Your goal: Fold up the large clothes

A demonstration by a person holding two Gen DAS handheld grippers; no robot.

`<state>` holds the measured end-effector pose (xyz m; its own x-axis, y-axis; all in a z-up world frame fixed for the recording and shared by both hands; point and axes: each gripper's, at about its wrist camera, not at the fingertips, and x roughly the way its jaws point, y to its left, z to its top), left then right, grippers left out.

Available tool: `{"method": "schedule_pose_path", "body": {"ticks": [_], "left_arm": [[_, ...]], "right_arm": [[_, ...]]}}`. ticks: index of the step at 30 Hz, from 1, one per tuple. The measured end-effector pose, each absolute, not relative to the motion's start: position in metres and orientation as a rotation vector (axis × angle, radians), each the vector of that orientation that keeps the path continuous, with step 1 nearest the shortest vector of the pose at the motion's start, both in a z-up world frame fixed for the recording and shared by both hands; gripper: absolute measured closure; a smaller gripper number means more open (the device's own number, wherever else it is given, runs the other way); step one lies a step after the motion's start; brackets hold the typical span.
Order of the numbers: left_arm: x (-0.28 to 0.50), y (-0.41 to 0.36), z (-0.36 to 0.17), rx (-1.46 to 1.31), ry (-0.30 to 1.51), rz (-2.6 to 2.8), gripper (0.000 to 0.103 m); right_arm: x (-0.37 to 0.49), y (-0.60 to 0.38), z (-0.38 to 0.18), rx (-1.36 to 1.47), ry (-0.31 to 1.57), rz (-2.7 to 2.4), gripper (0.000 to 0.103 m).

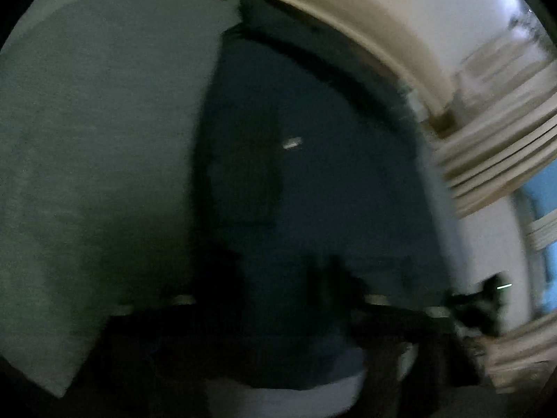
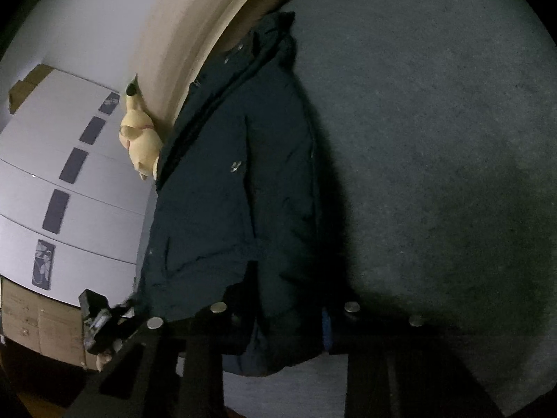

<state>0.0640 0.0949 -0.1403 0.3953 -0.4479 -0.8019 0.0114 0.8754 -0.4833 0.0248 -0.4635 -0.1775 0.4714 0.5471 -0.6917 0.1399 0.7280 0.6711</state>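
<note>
grey bedding (image 2: 435, 139) covers a bed that runs up to a beige headboard (image 2: 181, 35), with a yellow plush toy (image 2: 139, 136) sitting against it and white drawer fronts (image 2: 69, 174) beyond. lying along the bed's edge is the dark navy coat (image 2: 236, 191), a large padded one with snaps down its front; it looks already doubled lengthwise into a long narrow strip, collar end toward the headboard. the right claw (image 2: 285, 317) sits at the near hem, its fingers drawn in on a bunch of the fabric, so it seems to be gripping the coat. the left claw (image 1: 285, 292) is also at the near end of the coat, but its view is dark and smeared, and i cannot tell whether it has cloth pinched. judging by this, the lengthwise fold is done; bringing the hem up toward the collar is what's left.
</note>
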Motion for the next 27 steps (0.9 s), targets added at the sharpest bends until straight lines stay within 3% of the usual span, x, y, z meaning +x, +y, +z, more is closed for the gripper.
{"method": "schedule_pose_path", "body": {"ticks": [4, 10, 27], "left_arm": [[0.061, 0.092, -0.139, -0.414, 1.119, -0.292, 0.074], [0.048, 0.097, -0.129, -0.361, 1.079, -0.277, 0.082], [0.013, 0.107, -0.134, -0.413, 1.061, -0.302, 0.082]], "right_arm": [[0.026, -0.453, -0.172, 0.678, 1.078, 0.266, 0.085], [0.021, -0.445, -0.161, 0.617, 1.067, 0.260, 0.089], [-0.007, -0.436, -0.165, 0.603, 1.094, 0.265, 0.089]]}}
